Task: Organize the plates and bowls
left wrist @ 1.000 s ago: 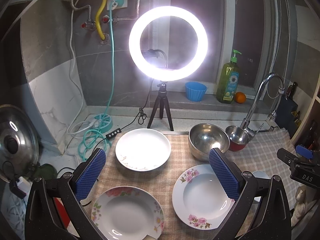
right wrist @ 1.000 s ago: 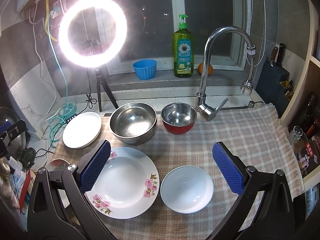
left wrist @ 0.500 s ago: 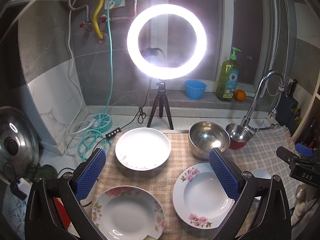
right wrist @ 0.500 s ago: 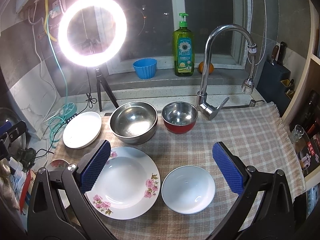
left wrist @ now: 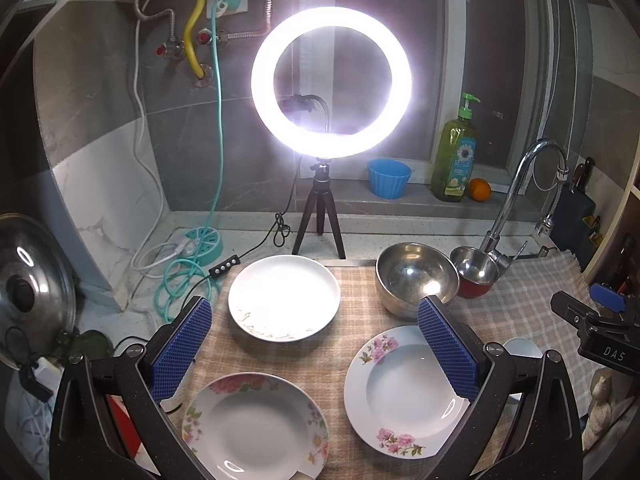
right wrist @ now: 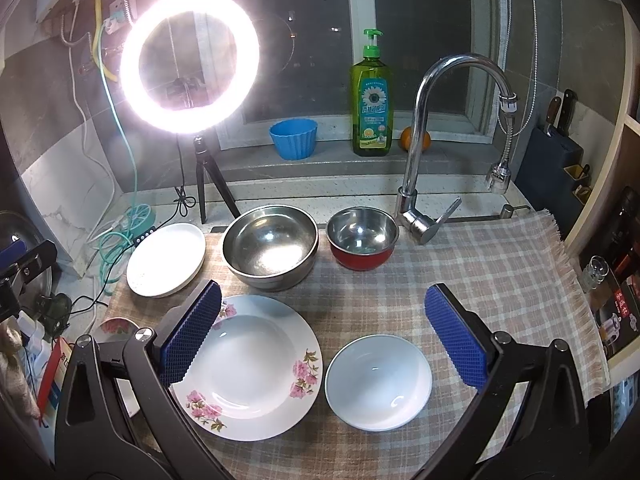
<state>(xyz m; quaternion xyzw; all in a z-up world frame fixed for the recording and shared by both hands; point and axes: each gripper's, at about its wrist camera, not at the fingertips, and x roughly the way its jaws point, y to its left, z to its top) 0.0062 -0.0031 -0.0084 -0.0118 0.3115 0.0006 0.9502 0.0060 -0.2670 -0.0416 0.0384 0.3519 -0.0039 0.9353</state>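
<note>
Left gripper and right gripper, both spread wide and empty, hover above the checked cloth on the counter. Nearest its front edge lie two flowered plates and a small white bowl. Toward the back edge sit a plain white plate, a large steel bowl and a red-sided steel bowl, just beside each other. Nothing is stacked yet. Likely best practice: pinch a plate rim squarely, lift level, and nest like with like; the glazed rims look slippery.
</note>
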